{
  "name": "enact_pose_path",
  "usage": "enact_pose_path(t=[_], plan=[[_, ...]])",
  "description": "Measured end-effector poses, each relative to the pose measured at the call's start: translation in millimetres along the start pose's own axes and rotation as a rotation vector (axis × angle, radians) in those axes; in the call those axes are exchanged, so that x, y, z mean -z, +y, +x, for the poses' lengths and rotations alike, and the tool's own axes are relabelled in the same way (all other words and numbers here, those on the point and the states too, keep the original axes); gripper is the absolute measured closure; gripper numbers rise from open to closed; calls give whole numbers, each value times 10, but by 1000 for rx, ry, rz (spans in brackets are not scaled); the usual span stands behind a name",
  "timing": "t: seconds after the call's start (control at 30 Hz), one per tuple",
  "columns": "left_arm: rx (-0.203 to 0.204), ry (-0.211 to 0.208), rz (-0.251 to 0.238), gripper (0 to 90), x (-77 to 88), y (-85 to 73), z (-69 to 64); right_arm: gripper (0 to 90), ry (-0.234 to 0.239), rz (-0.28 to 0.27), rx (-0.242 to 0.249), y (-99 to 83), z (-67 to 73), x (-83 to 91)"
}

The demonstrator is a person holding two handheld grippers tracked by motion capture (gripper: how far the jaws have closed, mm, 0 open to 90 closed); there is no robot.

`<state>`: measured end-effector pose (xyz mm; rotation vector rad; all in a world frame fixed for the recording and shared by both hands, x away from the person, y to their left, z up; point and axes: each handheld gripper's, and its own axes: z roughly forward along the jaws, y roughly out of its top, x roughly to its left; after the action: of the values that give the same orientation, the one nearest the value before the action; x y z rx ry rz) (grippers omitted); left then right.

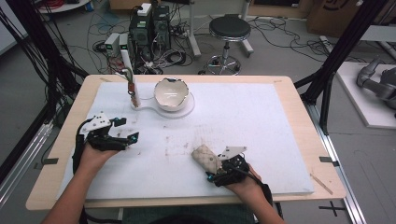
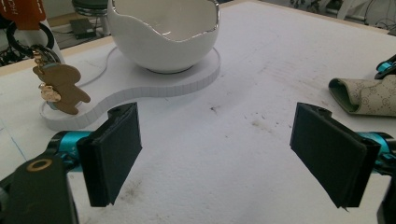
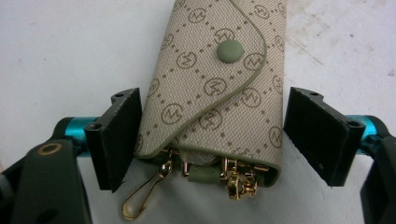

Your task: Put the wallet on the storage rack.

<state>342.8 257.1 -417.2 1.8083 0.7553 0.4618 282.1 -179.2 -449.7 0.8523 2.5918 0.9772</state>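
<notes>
We see the key pouch (image 3: 215, 88) lying flat on the white mat (image 1: 261, 121) near the front edge, its long axis running straight out from the right gripper (image 3: 212, 140), so the jaws straddle its near, open end, where gold clips and a hook (image 3: 140, 200) spill out. The jaws stand spread, the left one touching or almost touching the pouch's edge and the right one just clear, and we judge that closing would pinch it across its width. The left gripper (image 2: 217, 154) is well apart from the pouch, jaws wide and empty, facing the bowl (image 2: 163, 32) and key stand (image 2: 56, 88).
</notes>
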Motion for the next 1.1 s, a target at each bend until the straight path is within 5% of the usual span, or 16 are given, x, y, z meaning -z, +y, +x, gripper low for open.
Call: enact_pose_path(t=[0.23,0.5,0.83,1.1], plan=[[-1,-1,-3,163,1,1,-6,360,13,7,-9,18,-14,36],[-6,-5,-4,163,3,5,-10,382,21,-1,-6,45,-41,35],[5,6,-6,163,21,-5,18,382,13,-125,-36,232,-200,189],[5,14,-6,163,36,-6,34,382,-19,-186,-28,606,-416,320]])
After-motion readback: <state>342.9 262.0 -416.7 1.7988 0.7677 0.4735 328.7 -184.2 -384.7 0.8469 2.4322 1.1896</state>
